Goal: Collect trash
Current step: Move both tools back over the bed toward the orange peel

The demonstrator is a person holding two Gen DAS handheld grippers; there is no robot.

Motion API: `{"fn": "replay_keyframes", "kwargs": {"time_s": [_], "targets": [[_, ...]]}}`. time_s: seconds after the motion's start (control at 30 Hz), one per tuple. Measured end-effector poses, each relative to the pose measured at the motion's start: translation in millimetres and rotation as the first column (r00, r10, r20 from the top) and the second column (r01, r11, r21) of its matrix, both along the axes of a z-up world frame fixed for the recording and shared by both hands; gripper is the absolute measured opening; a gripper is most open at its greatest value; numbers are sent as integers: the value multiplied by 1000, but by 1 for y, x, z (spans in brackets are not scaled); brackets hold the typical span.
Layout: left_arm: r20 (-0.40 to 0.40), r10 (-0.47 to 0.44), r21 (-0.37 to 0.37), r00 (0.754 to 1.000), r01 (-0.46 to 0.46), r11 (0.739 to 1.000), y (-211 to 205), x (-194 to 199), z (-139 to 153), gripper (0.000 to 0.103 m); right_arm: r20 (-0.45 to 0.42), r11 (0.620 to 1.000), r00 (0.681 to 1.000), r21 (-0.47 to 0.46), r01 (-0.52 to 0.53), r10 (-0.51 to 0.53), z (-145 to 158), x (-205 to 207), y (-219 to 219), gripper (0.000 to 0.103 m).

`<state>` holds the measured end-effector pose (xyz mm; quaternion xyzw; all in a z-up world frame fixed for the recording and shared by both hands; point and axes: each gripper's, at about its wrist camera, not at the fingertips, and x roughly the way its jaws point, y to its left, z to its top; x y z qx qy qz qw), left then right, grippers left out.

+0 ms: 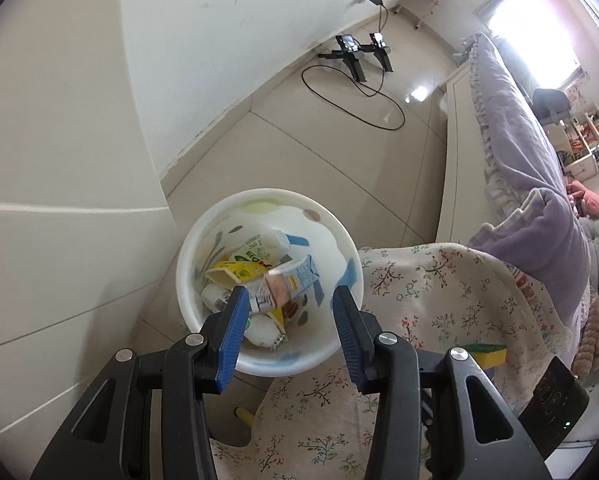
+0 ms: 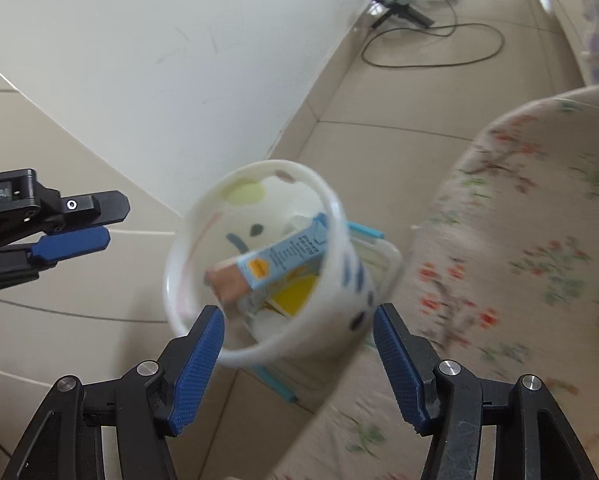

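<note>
A white patterned trash bin (image 1: 339, 240) stands on the floor beside a table with a floral cloth (image 1: 439, 300). It holds several cartons and bottles, with a light blue carton (image 1: 295, 280) on top. My left gripper (image 1: 287, 304) is open and empty just above the bin's near rim. In the right wrist view the bin (image 2: 195, 248) and the blue carton (image 2: 283, 256) show blurred. My right gripper (image 2: 297, 320) is open and empty above the bin. The left gripper's fingers (image 2: 71, 244) show at the left edge.
A yellow-green sponge (image 1: 485, 354) and a black device (image 1: 553, 404) lie on the floral cloth. A white cabinet (image 1: 59, 160) stands left of the bin. A bed with purple bedding (image 1: 519, 152) is at the right. Black stands and a cable (image 1: 359, 56) lie on the floor.
</note>
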<state>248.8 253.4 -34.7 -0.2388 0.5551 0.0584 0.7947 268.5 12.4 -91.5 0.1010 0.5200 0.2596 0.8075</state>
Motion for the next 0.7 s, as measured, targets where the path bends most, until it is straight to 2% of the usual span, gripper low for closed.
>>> {"fn": "replay_keyframes", "kwargs": {"time_s": [0.17,0.27,0.4,0.5,0.6,0.7], "targets": [[13,-84,3,996,84,996,-30,2,5,46,40,997,996,18,77,-77,34,-25,-70,67],[18,-146,1,989,146,989,-53,1,7,46,55,992,990,-10,128,-127,49,-41,-112,67],[19,-207,35,978,206,978,-82,1,7,46,66,976,976,-55,212,-208,61,-60,-174,67],[16,-278,56,961,276,959,-110,-3,6,46,66,952,954,-71,298,-294,57,-75,-222,67],[-8,-351,69,937,350,934,-146,-12,-2,46,26,921,922,-48,387,-386,43,-81,-263,67],[-41,-424,45,905,426,904,-189,-31,-17,47,-14,889,890,-45,455,-456,28,-84,-285,67]]}}
